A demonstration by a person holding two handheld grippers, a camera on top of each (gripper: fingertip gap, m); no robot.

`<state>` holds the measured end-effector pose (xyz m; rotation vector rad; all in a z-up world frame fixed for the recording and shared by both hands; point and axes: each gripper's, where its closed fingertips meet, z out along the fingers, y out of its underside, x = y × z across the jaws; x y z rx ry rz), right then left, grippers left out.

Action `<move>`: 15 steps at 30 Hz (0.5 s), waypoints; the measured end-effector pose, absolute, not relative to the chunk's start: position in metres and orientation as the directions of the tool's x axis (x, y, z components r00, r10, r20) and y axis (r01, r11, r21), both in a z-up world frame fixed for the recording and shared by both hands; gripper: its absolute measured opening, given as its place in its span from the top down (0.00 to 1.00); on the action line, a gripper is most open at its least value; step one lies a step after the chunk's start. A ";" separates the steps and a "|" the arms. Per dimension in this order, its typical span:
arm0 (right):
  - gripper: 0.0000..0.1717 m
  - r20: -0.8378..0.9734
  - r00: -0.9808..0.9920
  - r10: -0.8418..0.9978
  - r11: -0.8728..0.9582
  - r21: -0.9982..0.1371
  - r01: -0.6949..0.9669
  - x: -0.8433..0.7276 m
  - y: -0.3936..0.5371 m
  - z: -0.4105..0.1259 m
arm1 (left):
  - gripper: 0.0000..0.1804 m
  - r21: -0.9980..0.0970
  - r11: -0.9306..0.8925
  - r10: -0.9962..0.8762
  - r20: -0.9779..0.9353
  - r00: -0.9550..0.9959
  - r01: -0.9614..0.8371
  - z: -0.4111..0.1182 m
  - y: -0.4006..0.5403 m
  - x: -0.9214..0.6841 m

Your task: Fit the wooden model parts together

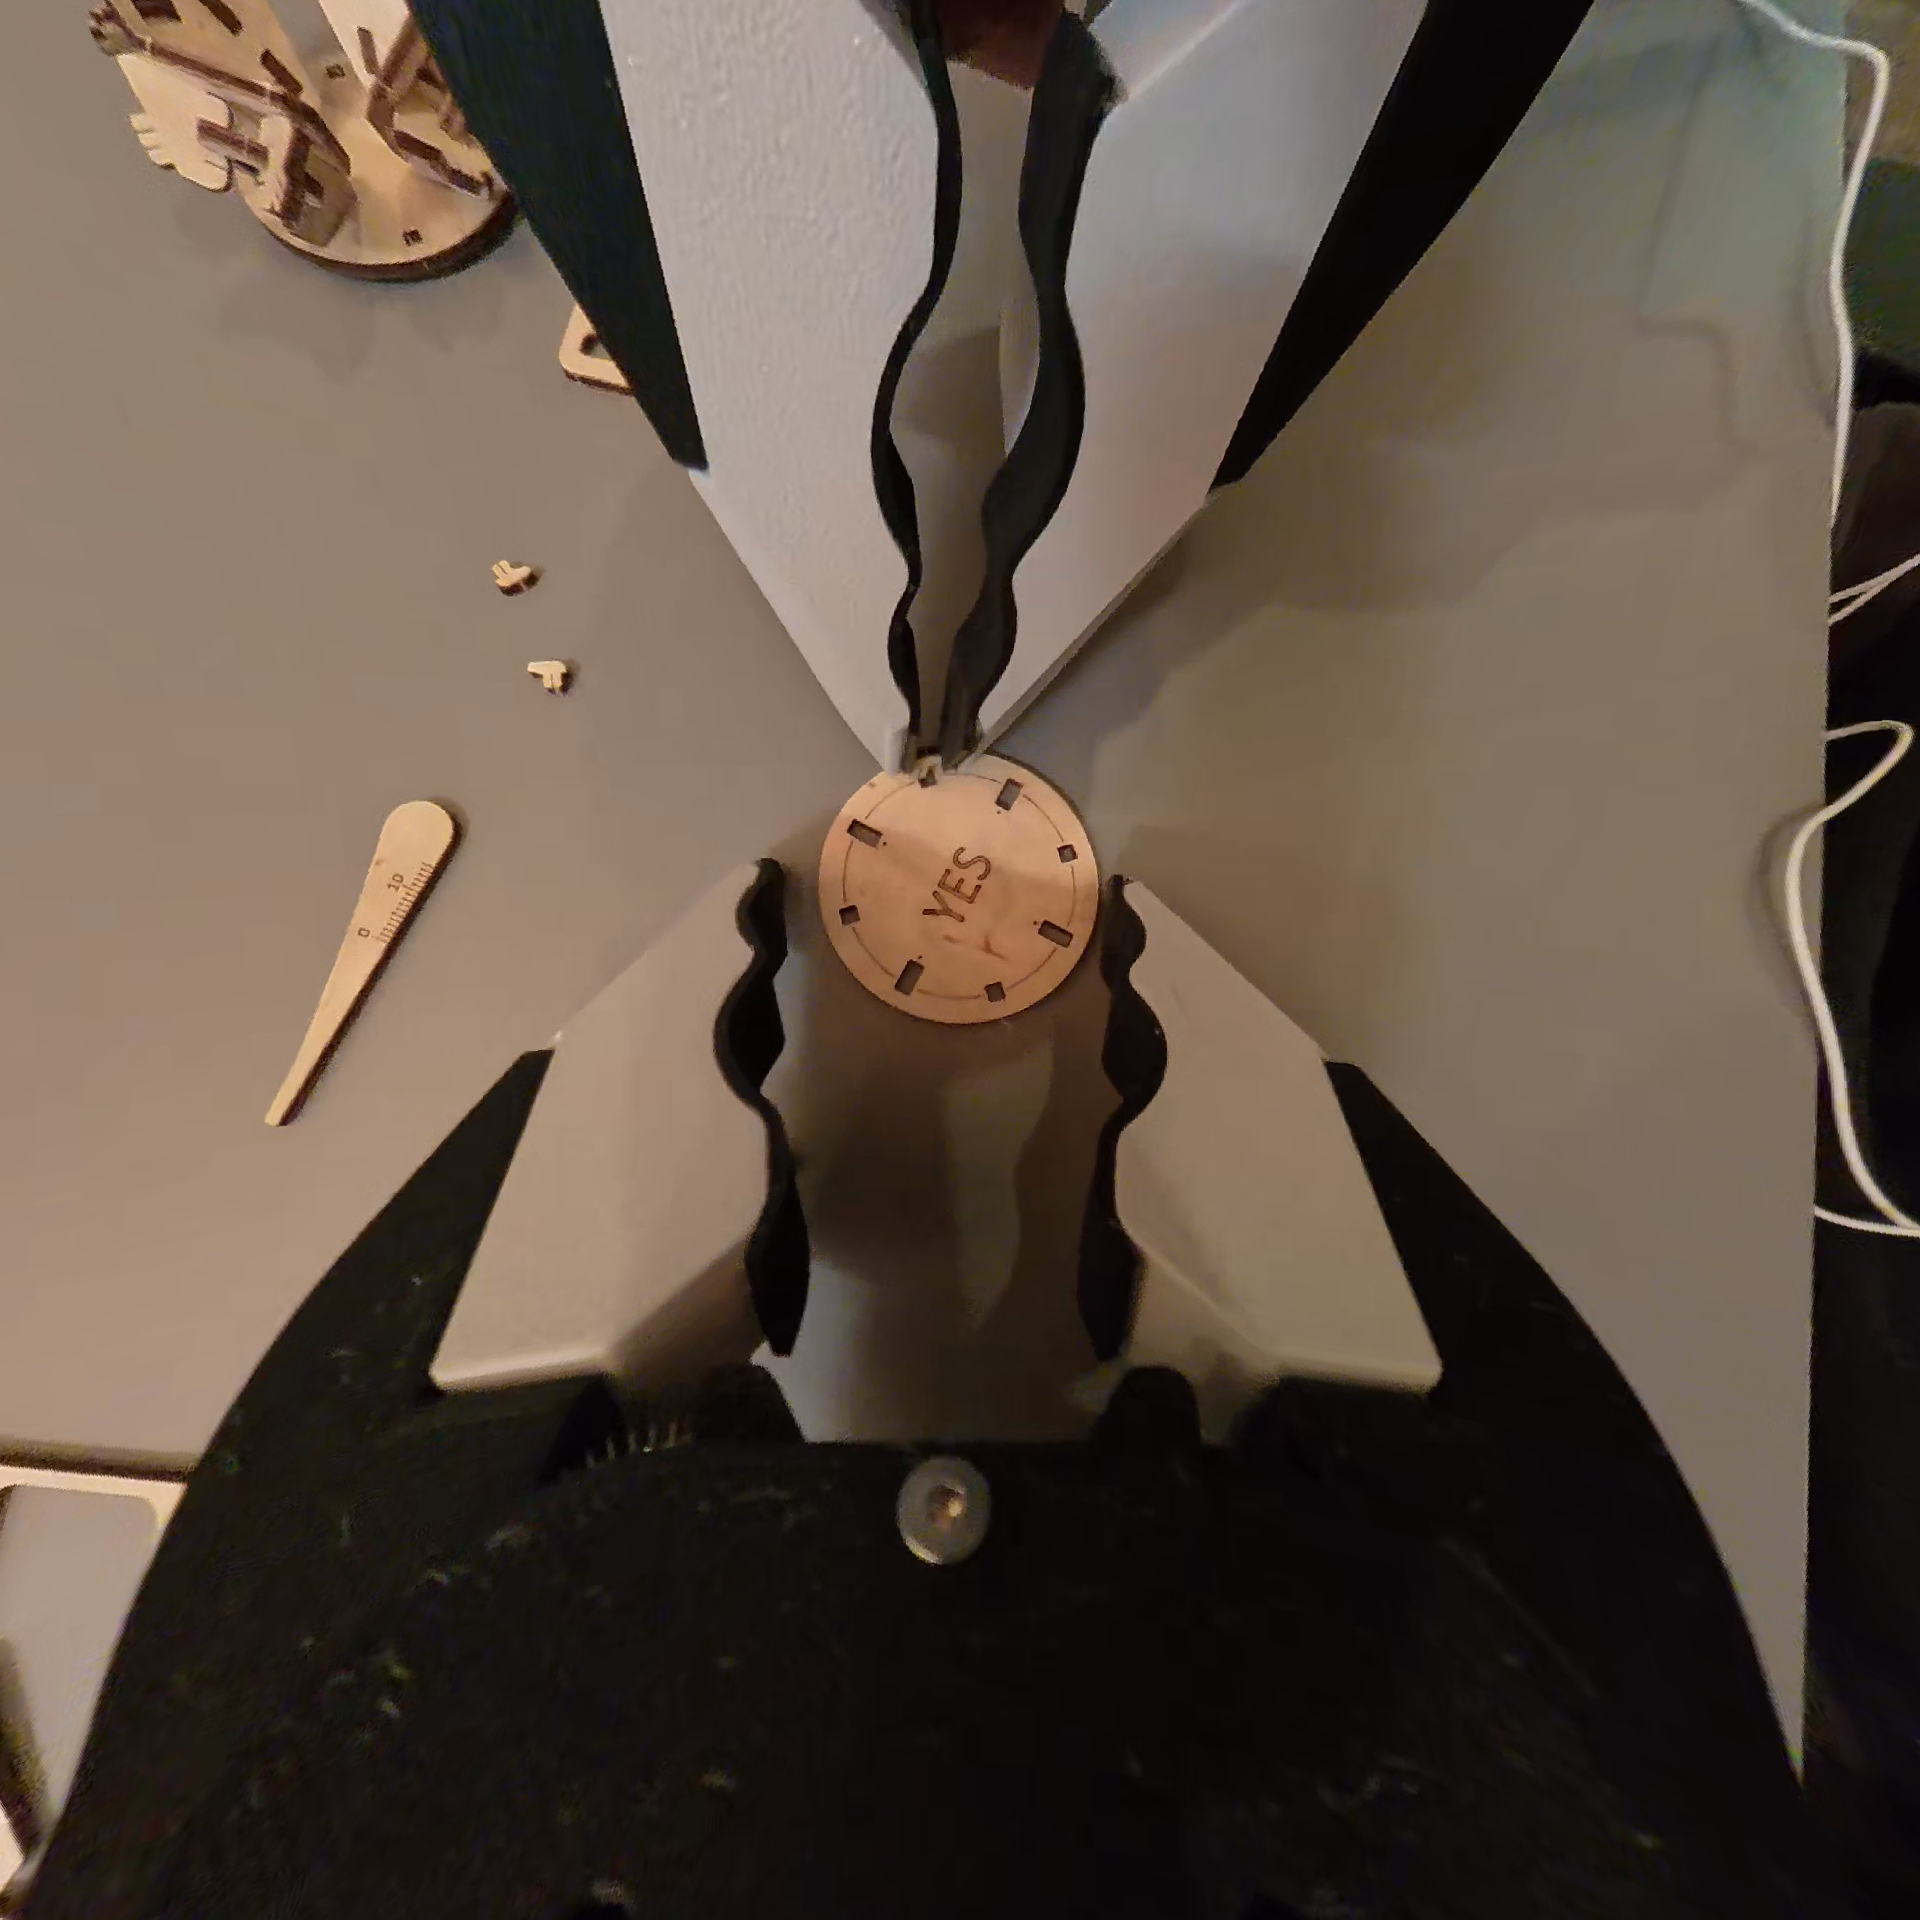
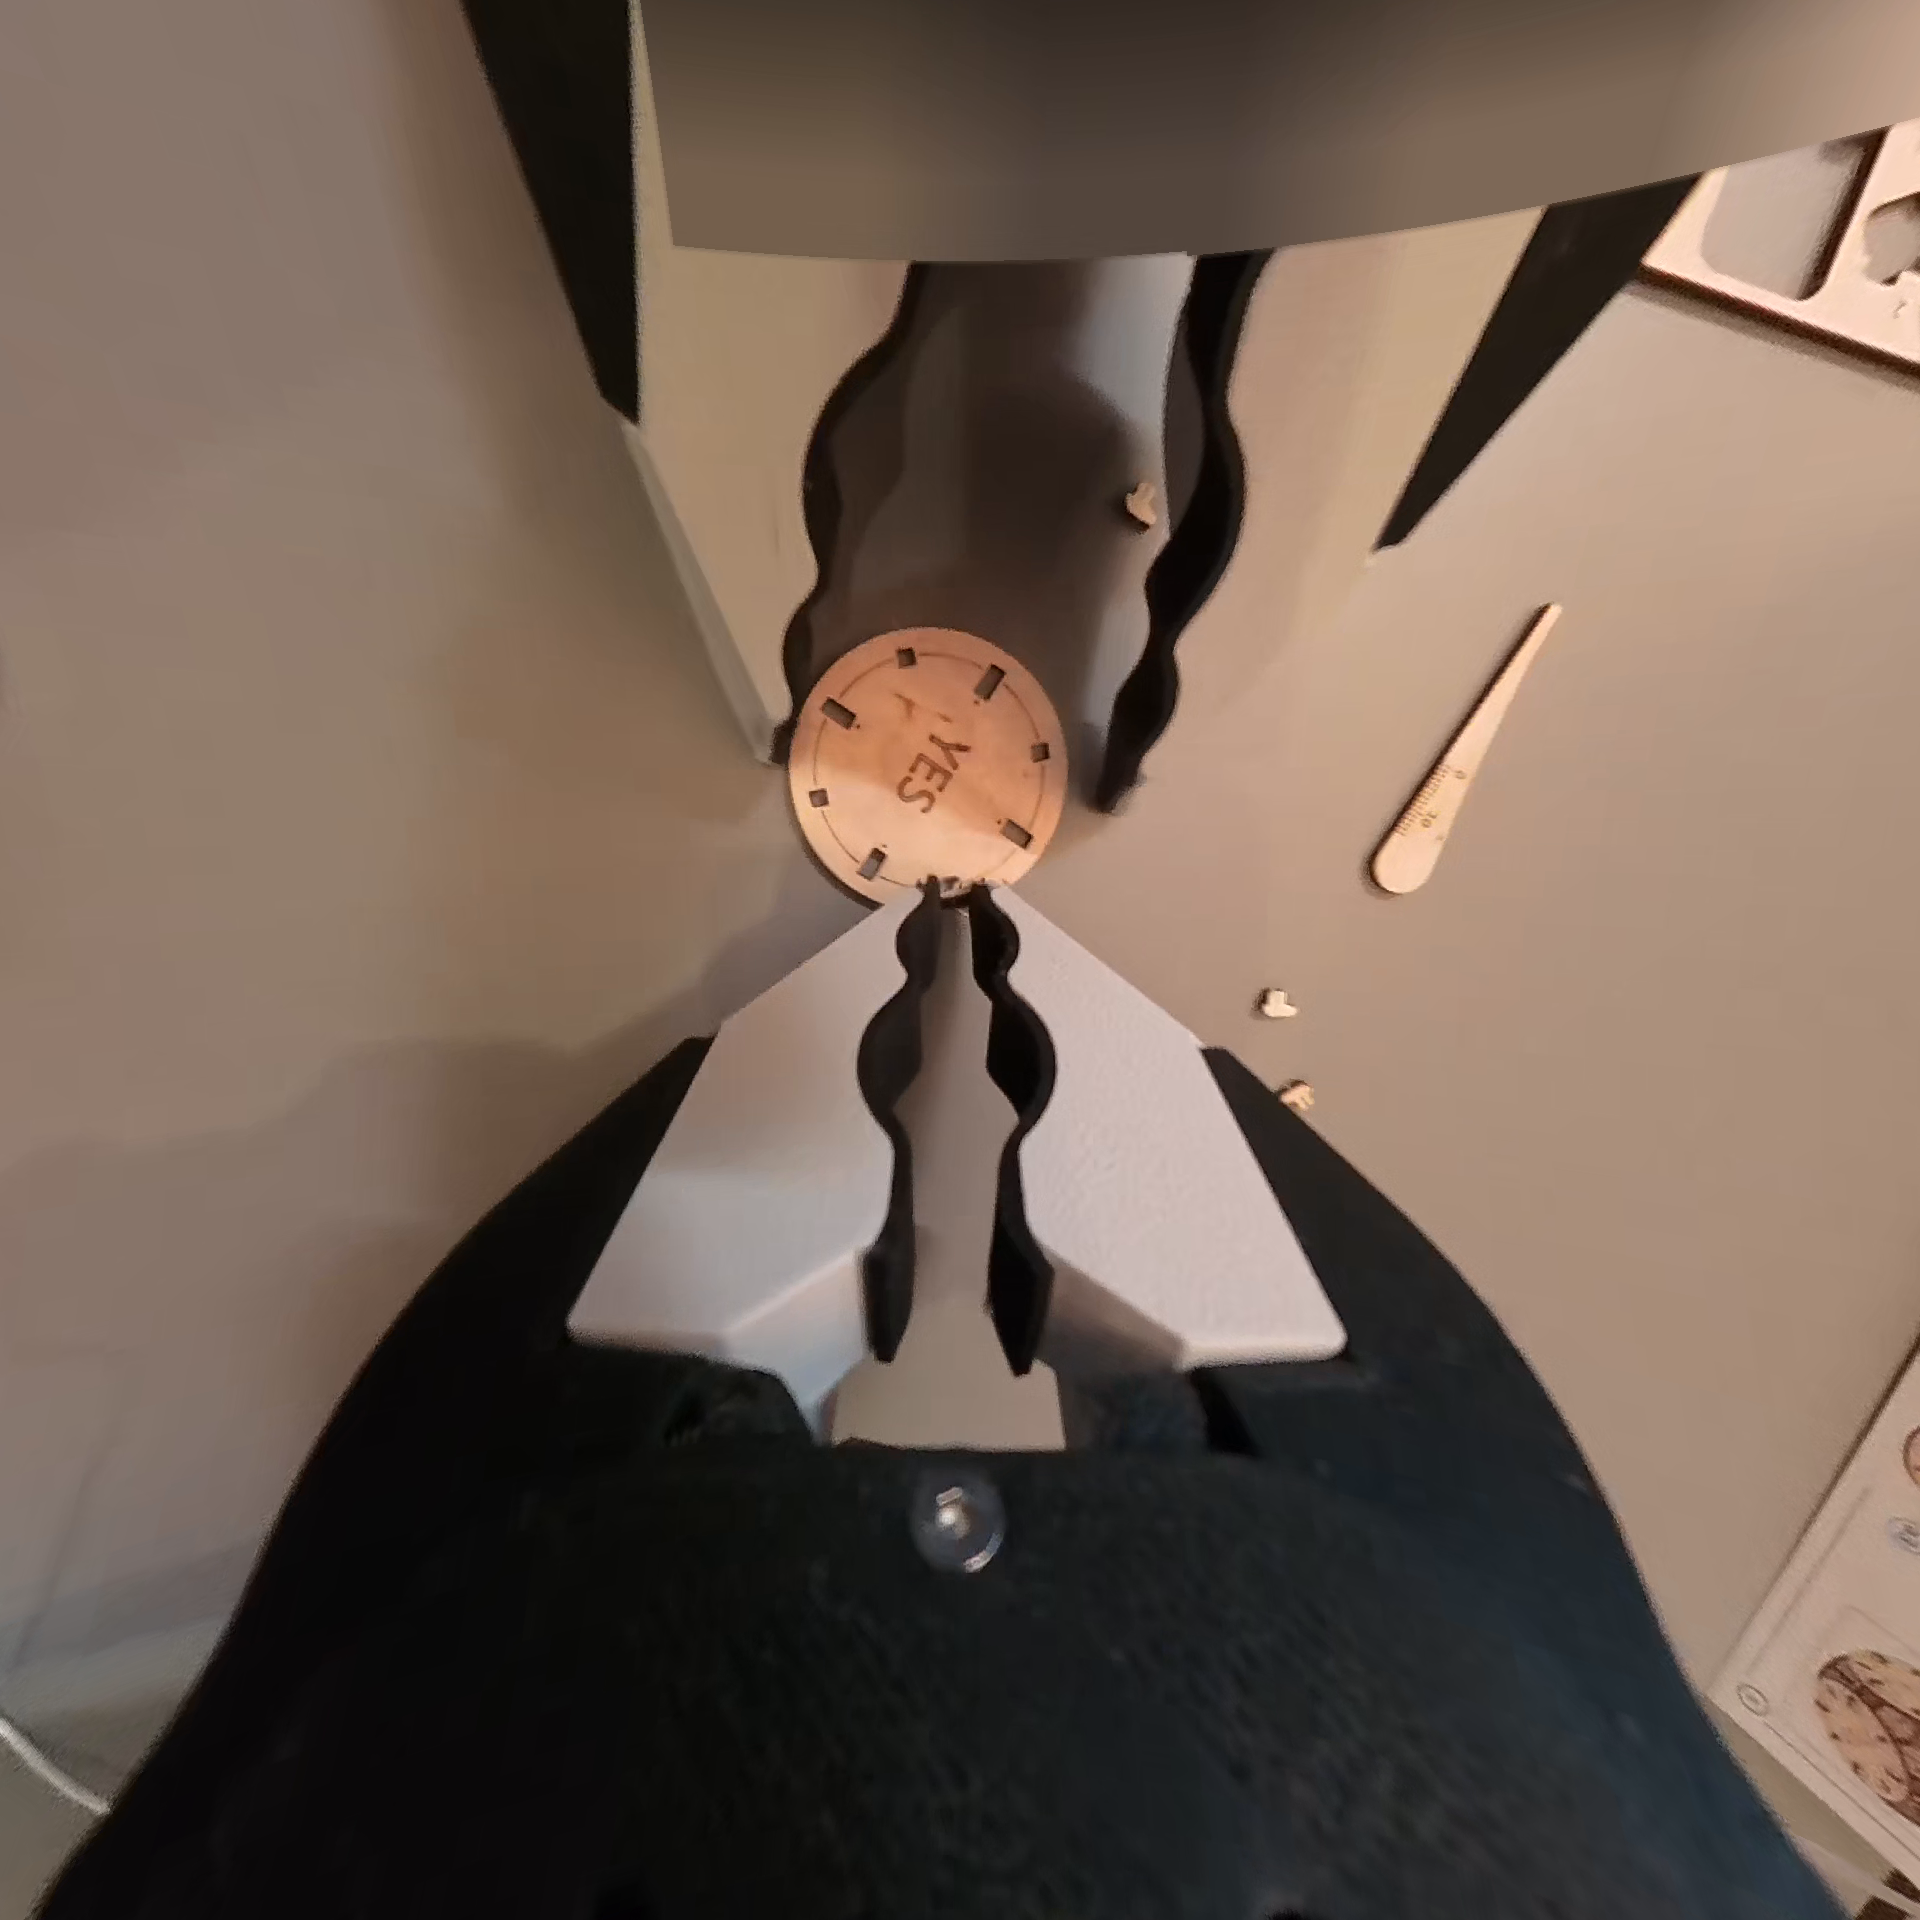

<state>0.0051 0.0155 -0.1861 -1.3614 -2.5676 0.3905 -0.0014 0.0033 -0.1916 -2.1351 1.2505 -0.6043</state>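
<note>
The wooden disc (image 1: 961, 940) is lying flat on the grey tabletop (image 1: 1403, 883), at the centre of both wrist views. A ring of small slots is running round its face, with engraved lettering in the middle.

The left tool (image 1: 943, 894) is straddling the disc with its jaws standing wide. Its pad (image 1: 764, 904) at 9 o'clock is sitting just clear of the rim, and the opposite pad at 3 o'clock is lying right beside it. It is gripping nothing.

The right tool (image 2: 951, 891) is coming in from the disc's 12 o'clock side in the left wrist view. Its jaws are standing almost together, and its tips are pinching a small pale wooden piece (image 1: 928, 767) right at the disc's rim, over one of the slots. Whether that piece is already sitting in the slot cannot be told. The other slots in view are showing dark and empty.

In the left wrist view, toward 9 o'clock of the disc, a tapering wooden pointer (image 1: 364, 956) with a scale is lying on the tabletop. Two more small wooden bits (image 1: 512, 575) are resting loose toward 10 o'clock. A partly built wooden model (image 1: 312, 135) is standing at 11 o'clock, and a white cable (image 1: 1855, 582) is trailing off the edge at 3 o'clock.
</note>
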 end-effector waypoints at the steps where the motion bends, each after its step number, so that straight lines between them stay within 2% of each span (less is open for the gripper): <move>1: 0.98 0.057 -0.553 0.831 0.539 -0.326 0.776 0.005 0.016 -0.186 | 0.67 -0.683 -0.390 -0.885 0.092 0.456 -0.618 -0.192 0.003 -0.001; 15: 0.98 0.043 -0.564 0.825 0.551 -0.283 0.785 0.006 0.013 -0.190 | 0.64 -0.711 -0.395 -0.872 0.092 0.480 -0.581 -0.192 0.000 -0.010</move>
